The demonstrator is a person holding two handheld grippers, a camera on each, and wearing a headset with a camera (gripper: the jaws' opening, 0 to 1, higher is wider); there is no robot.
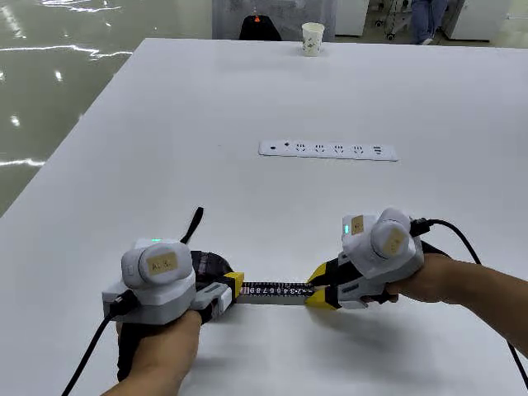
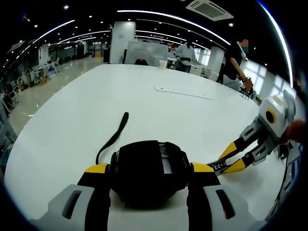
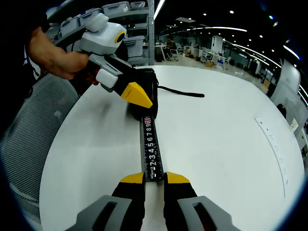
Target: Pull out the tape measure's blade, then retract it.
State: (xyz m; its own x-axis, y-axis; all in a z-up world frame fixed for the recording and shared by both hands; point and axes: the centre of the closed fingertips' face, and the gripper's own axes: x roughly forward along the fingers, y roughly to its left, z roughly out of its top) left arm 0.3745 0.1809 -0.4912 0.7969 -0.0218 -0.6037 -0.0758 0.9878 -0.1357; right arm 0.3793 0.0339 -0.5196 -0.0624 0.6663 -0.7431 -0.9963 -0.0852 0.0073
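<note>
On the near side of the power strip (image 1: pixel 327 150), well apart from it, the black tape measure (image 1: pixel 212 266) sits on the white table (image 1: pixel 247 99), its sides clamped between the jaws of the left gripper (image 1: pixel 233 285). Its blade (image 1: pixel 276 289) lies drawn out a short way to the right gripper (image 1: pixel 318 287), whose nearly closed jaws pinch the blade's tip. A wrist strap (image 1: pixel 193 224) trails from the case toward the power strip.

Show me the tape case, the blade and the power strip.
tape case (image 2: pixel 147 169), left gripper view, its black top.
blade (image 3: pixel 150 149), right gripper view, the numbered face.
power strip (image 1: pixel 327 150), head view, its middle.
</note>
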